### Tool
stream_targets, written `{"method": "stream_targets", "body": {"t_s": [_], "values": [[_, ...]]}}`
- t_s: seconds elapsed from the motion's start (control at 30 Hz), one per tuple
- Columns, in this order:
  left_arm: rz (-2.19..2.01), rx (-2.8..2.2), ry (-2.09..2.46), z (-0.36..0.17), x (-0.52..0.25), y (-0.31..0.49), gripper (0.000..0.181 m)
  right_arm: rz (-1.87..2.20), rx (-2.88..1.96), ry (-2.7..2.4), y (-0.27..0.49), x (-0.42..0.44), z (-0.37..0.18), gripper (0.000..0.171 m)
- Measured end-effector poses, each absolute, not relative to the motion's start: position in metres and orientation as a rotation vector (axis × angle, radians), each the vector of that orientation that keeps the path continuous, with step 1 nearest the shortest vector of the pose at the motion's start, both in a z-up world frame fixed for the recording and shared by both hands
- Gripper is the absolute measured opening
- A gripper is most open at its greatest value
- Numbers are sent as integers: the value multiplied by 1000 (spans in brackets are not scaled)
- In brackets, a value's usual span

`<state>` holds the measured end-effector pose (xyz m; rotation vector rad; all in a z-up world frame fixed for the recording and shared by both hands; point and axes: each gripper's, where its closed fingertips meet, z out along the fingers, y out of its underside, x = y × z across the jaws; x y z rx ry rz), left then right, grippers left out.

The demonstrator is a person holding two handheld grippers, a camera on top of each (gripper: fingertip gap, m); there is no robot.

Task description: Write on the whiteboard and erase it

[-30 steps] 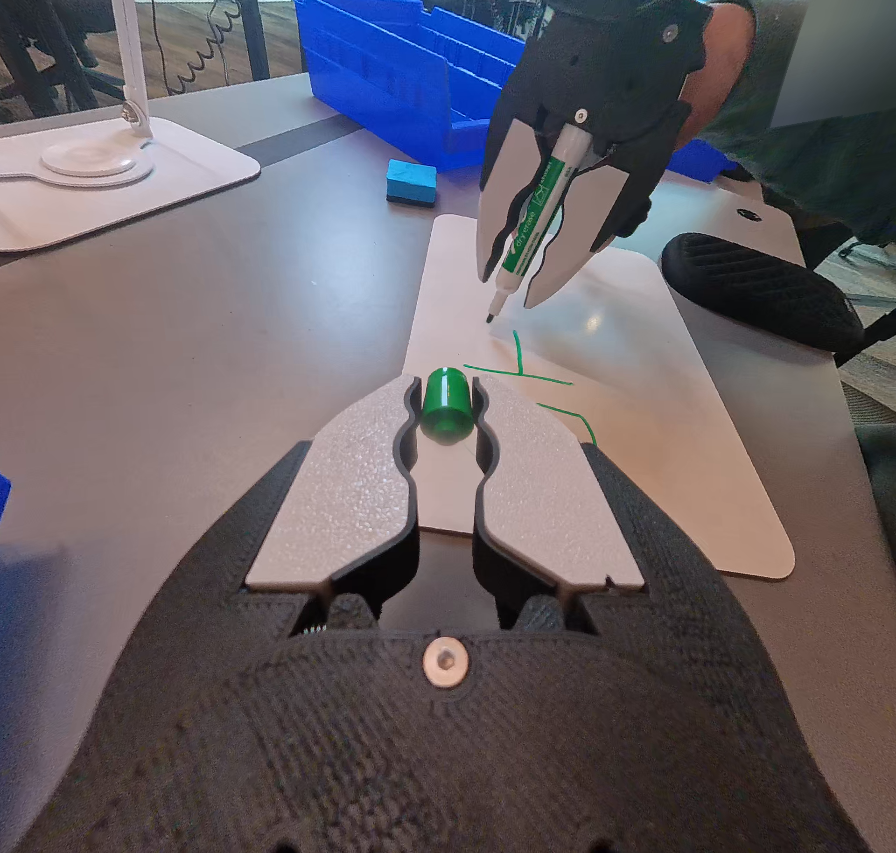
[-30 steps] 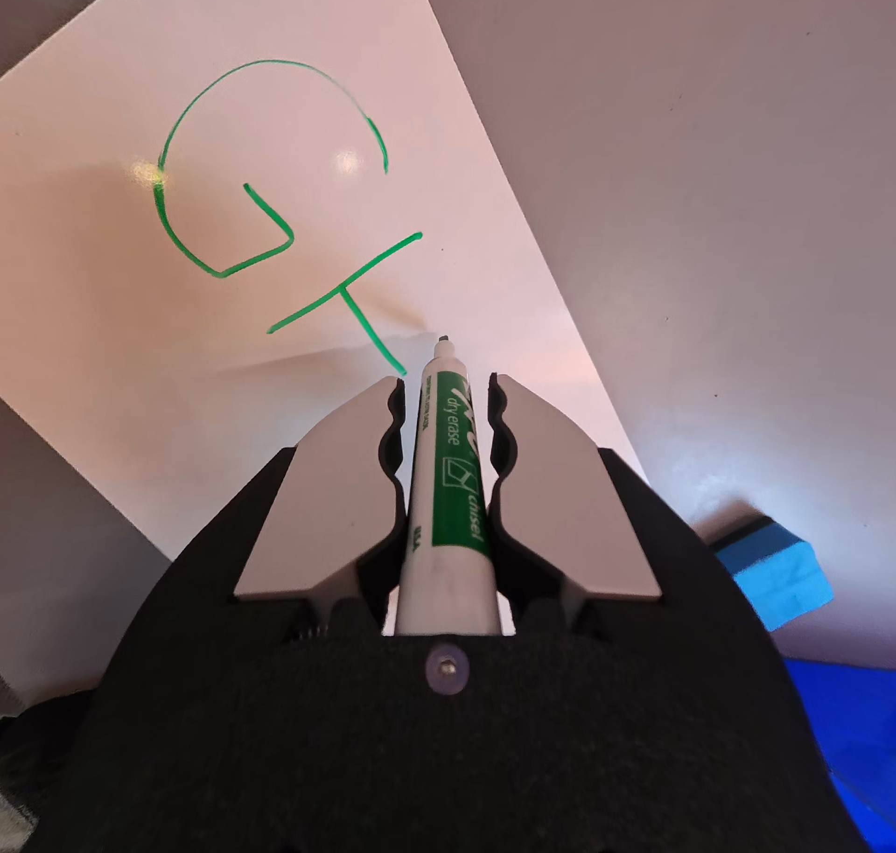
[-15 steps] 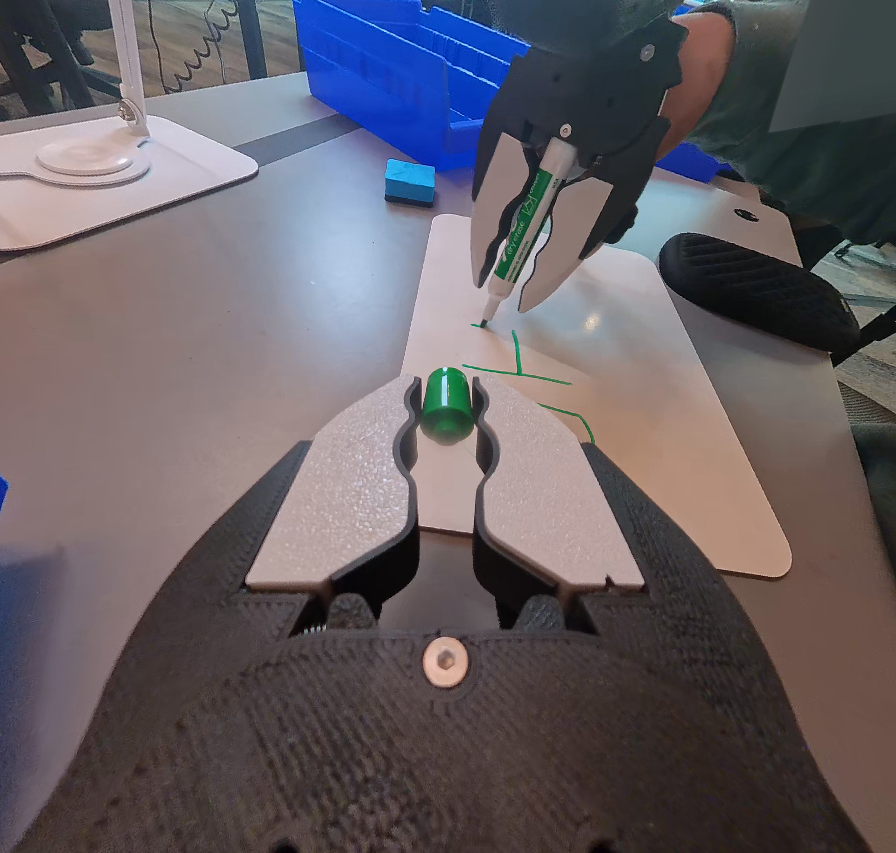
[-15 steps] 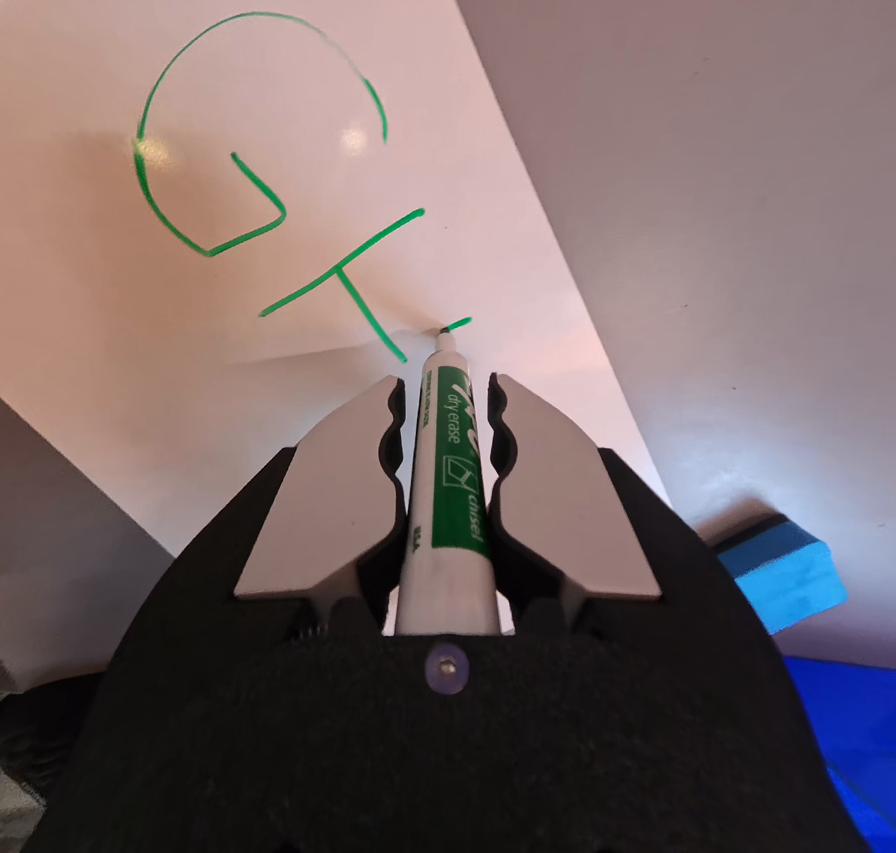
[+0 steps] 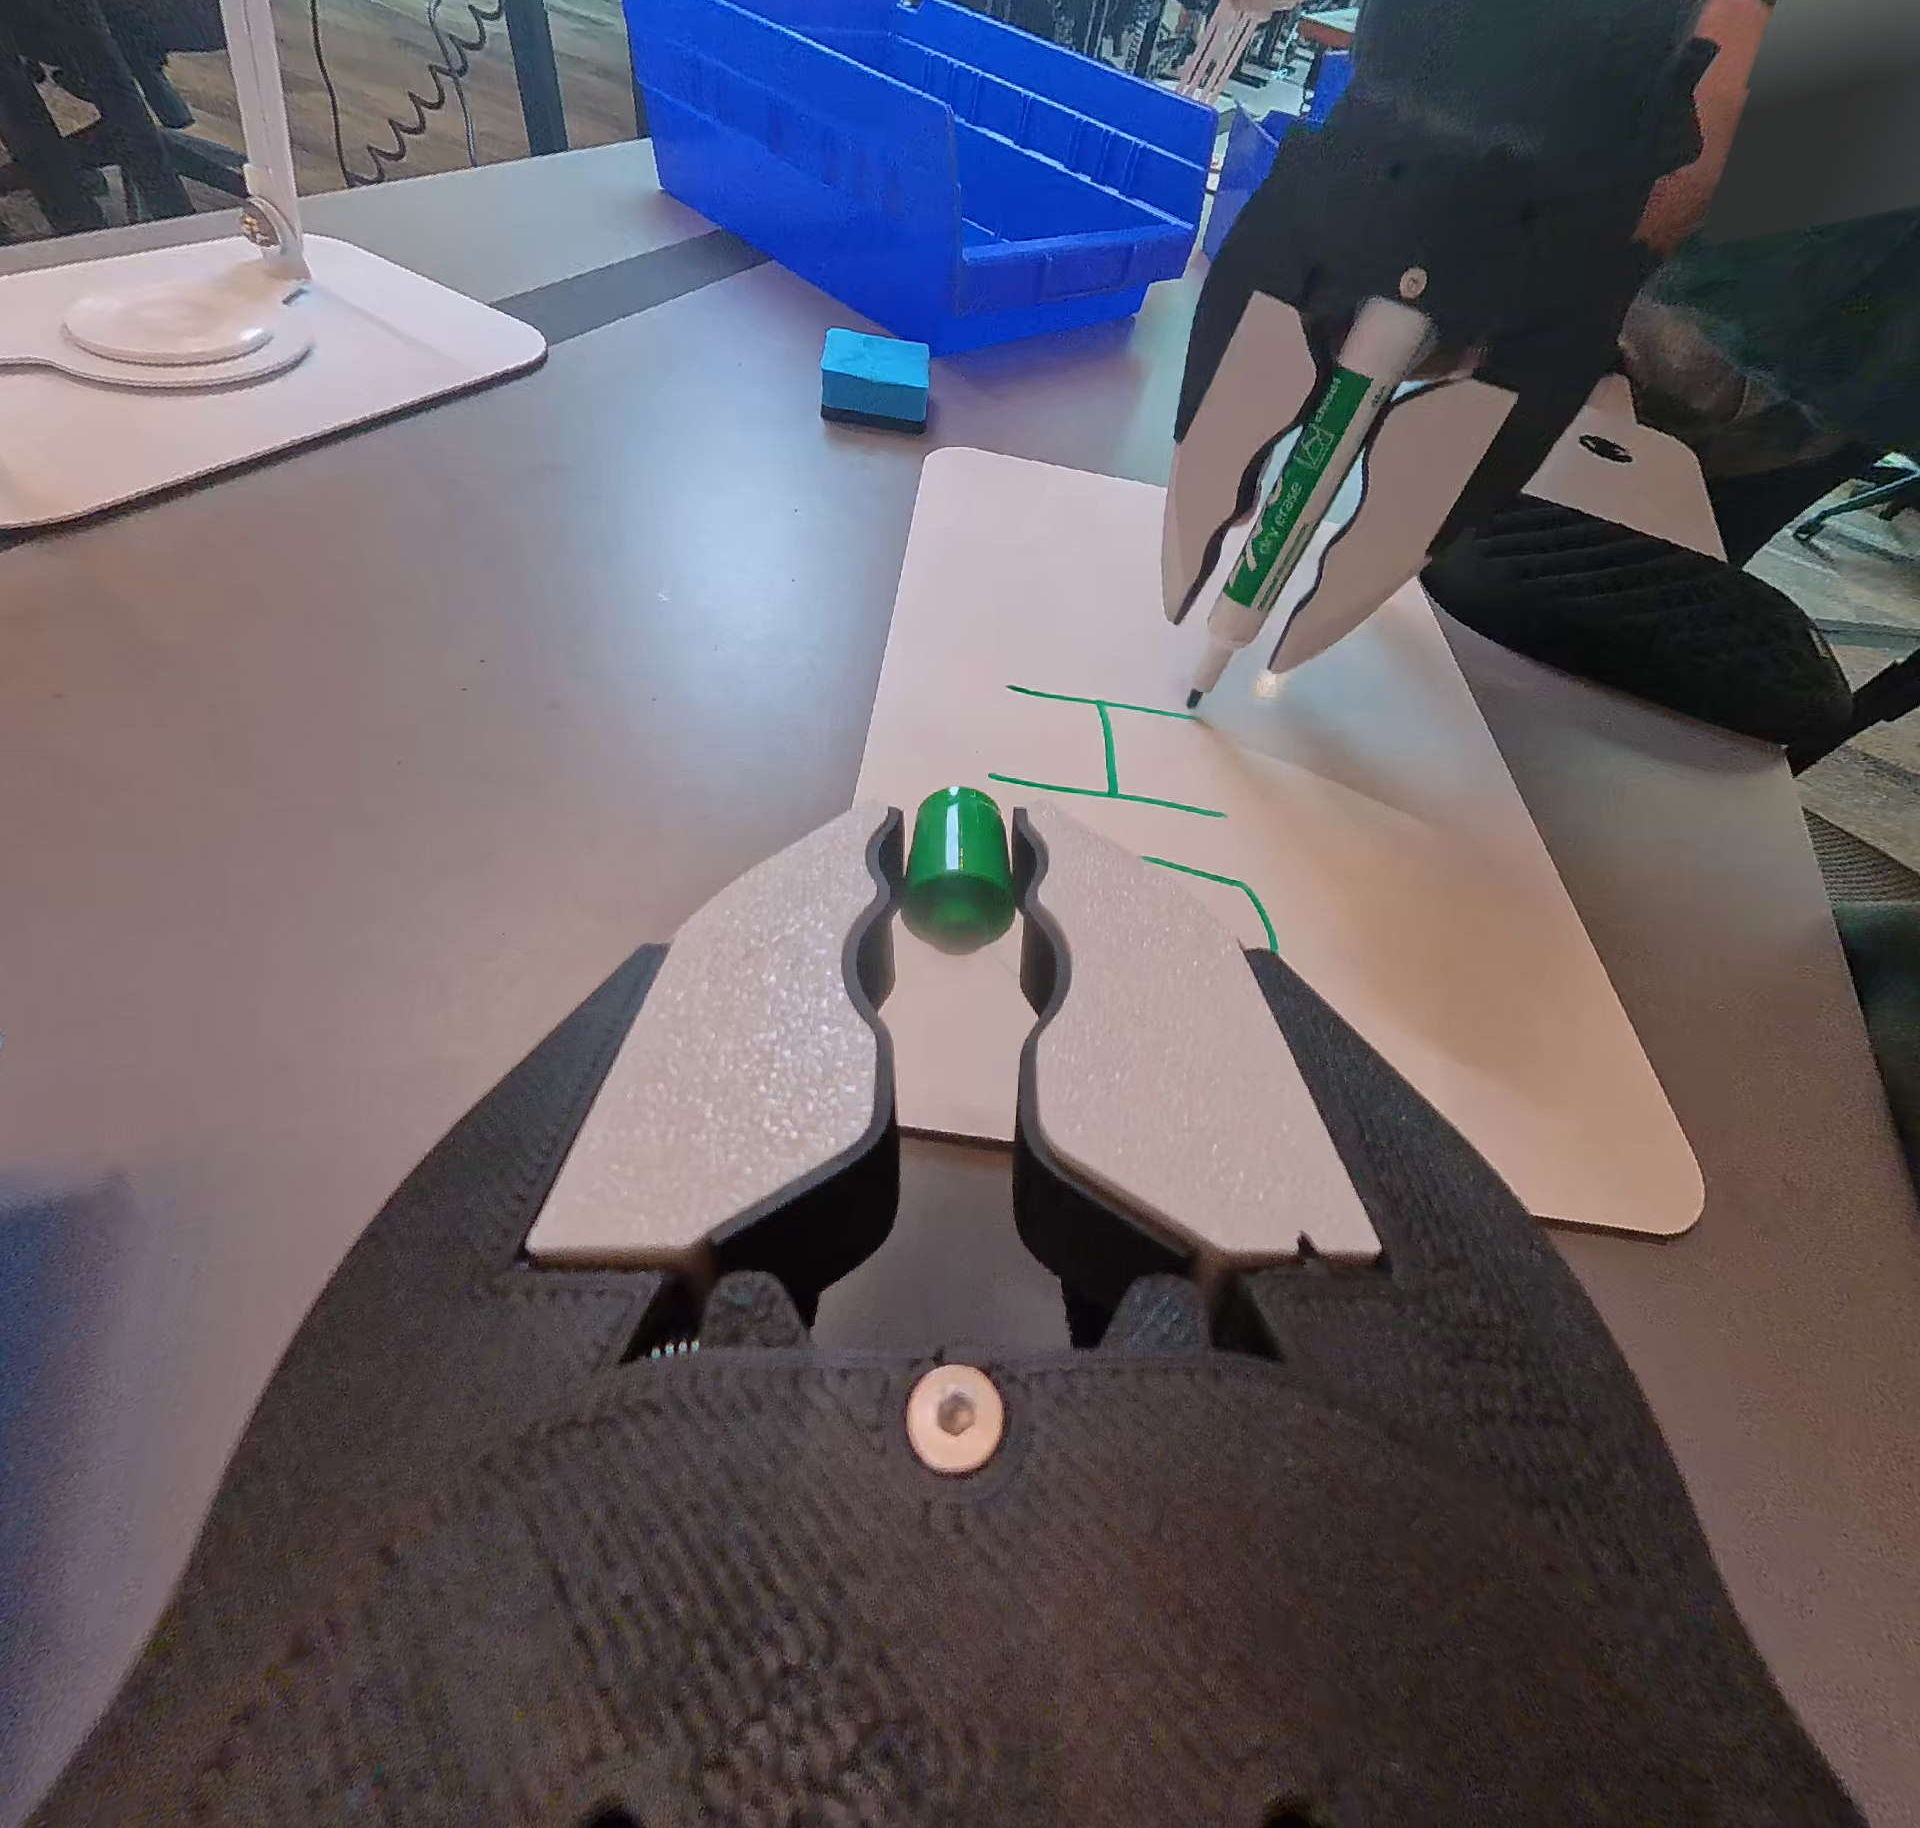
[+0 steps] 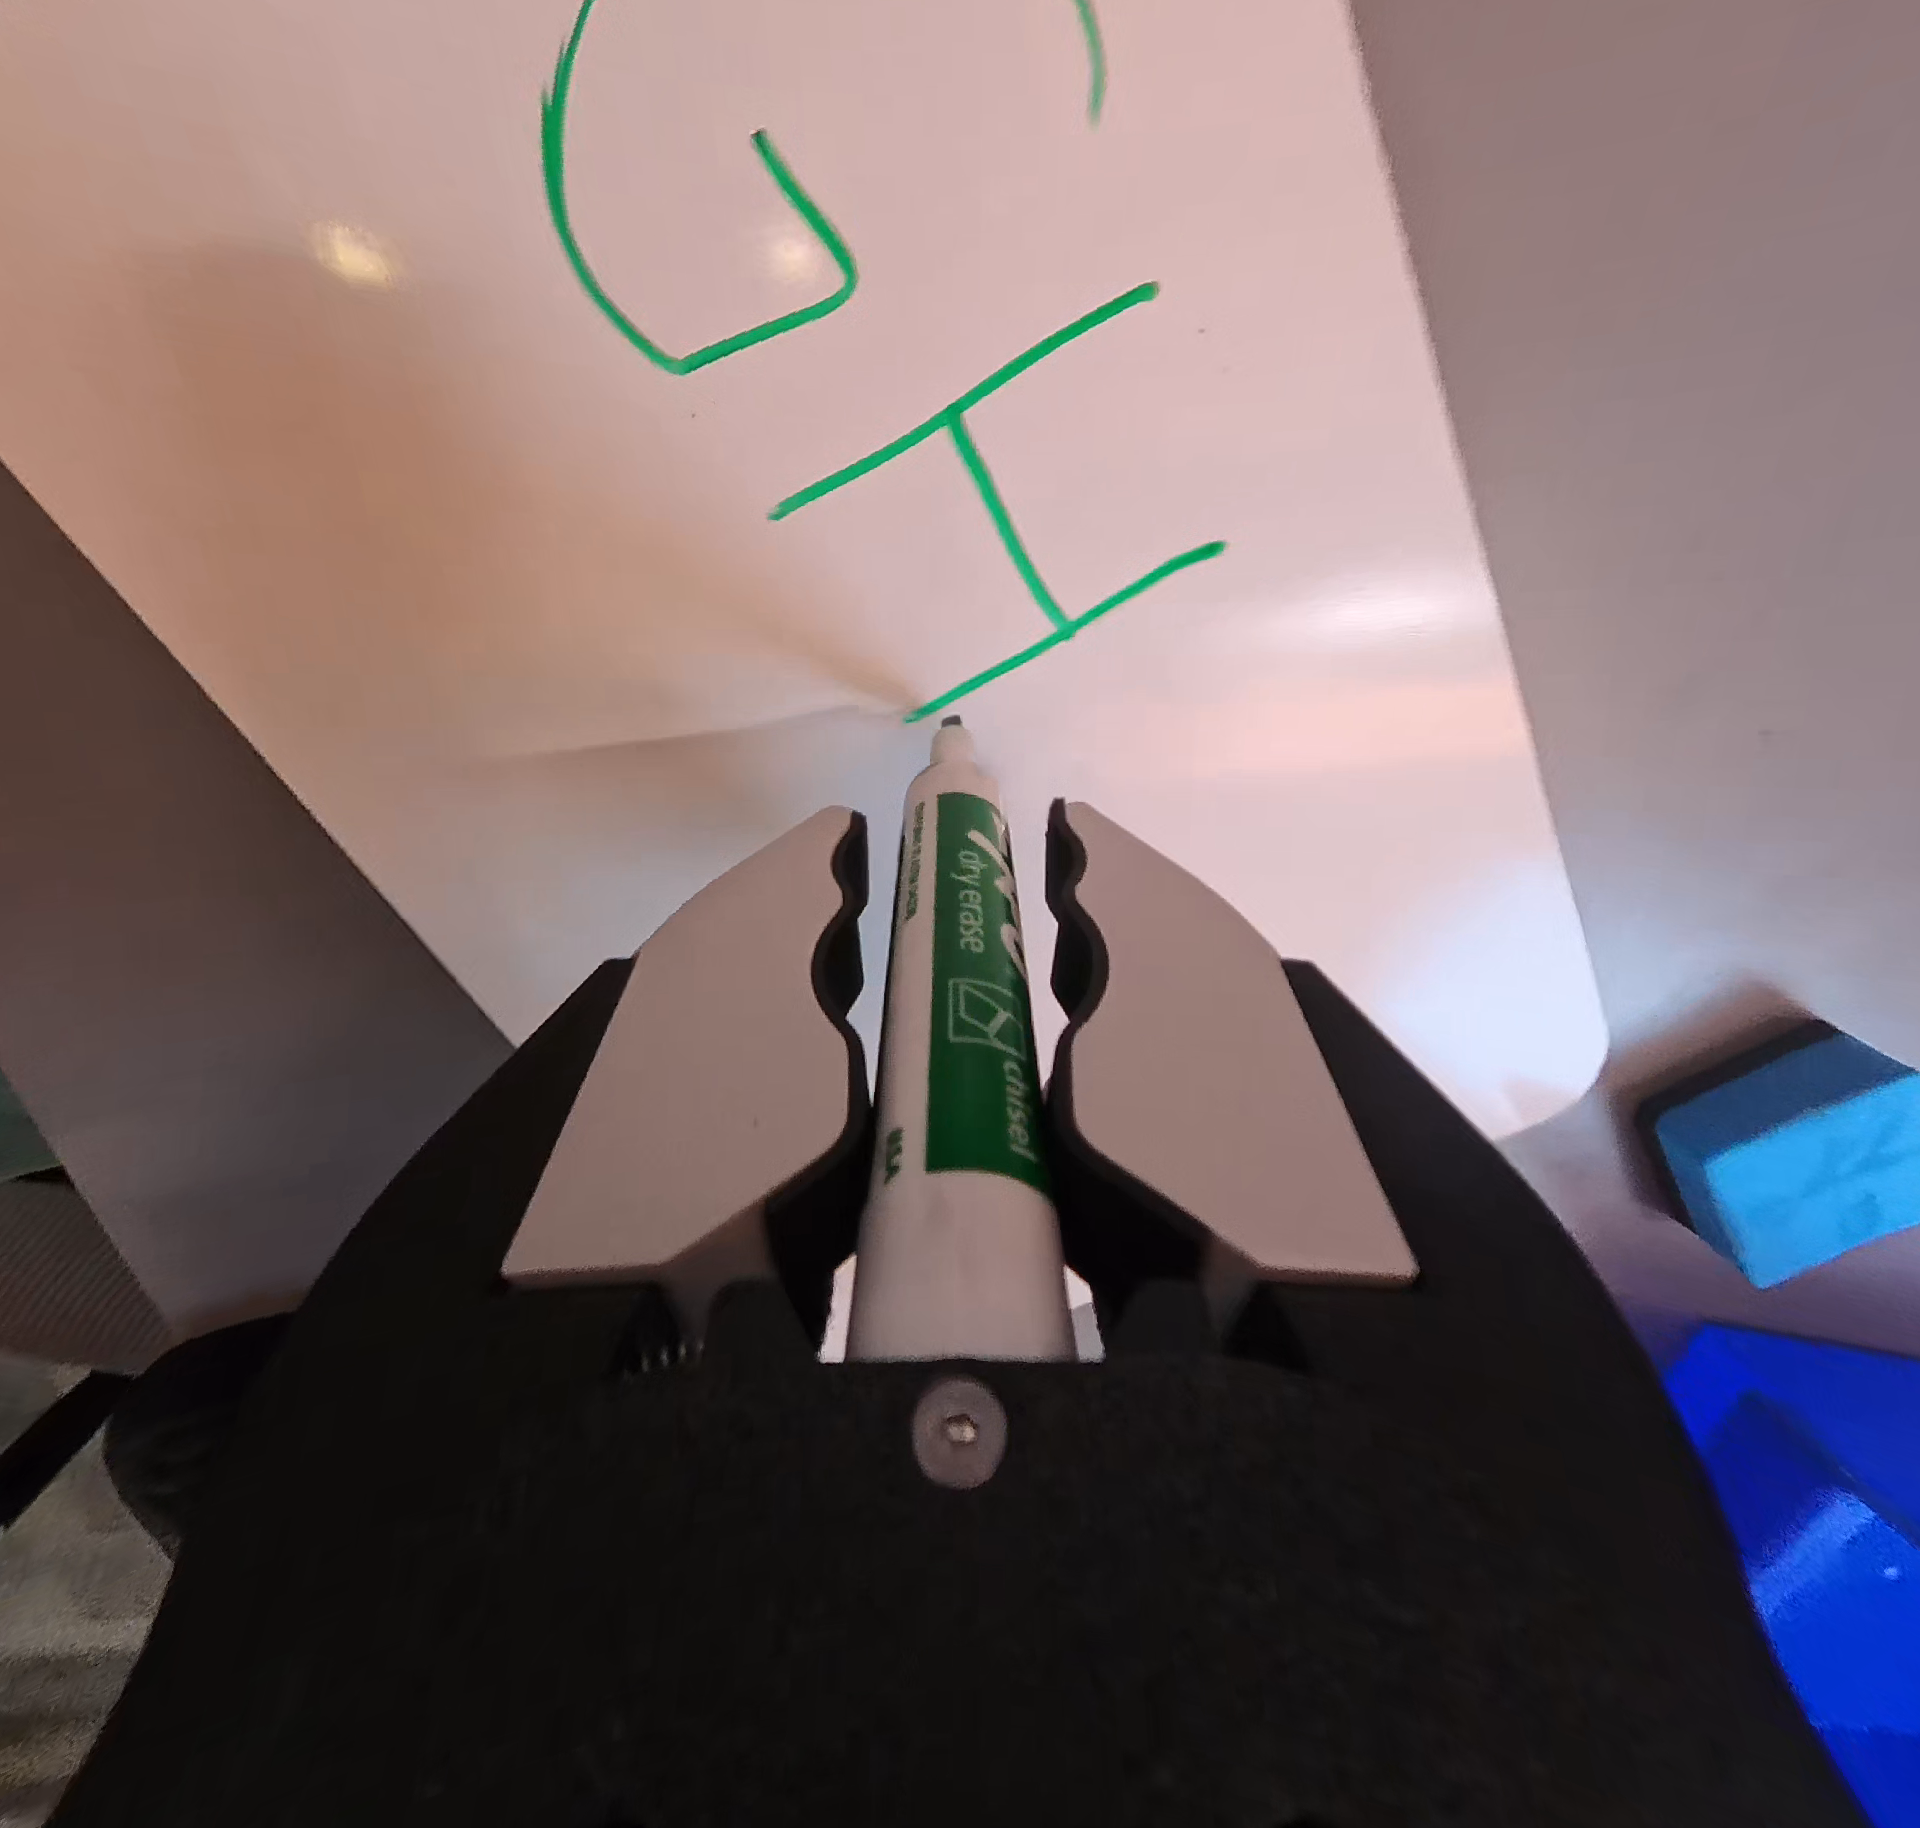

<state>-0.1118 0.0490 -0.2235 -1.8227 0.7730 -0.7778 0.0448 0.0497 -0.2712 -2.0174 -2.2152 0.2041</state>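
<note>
Gripping the light, slick green dry-erase marker mid-barrel, the right hand-held gripper stays clamped, tip at the whiteboard; the left hand-held gripper pinches its cap.

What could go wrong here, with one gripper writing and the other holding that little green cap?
The thin white whiteboard sheet lies loose on the grey table, so the green dry-erase marker in the right gripper might drag it. The small green marker cap sits at the very tips of the left gripper and could slip. The blue foam eraser lies apart, needing a free gripper.
</note>
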Motion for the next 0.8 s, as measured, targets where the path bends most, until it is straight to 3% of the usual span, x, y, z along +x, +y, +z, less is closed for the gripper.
{"method": "stream_targets", "body": {"t_s": [0.3, 0.8], "values": [[-800, -1811, 783, -223, -109, 47, 20, 192, -2026, -2031, 93, 45, -264, 34], [-794, -1819, 781, -225, -110, 48, 20, 217, -2007, -2009, 99, 38, -264, 34]]}}
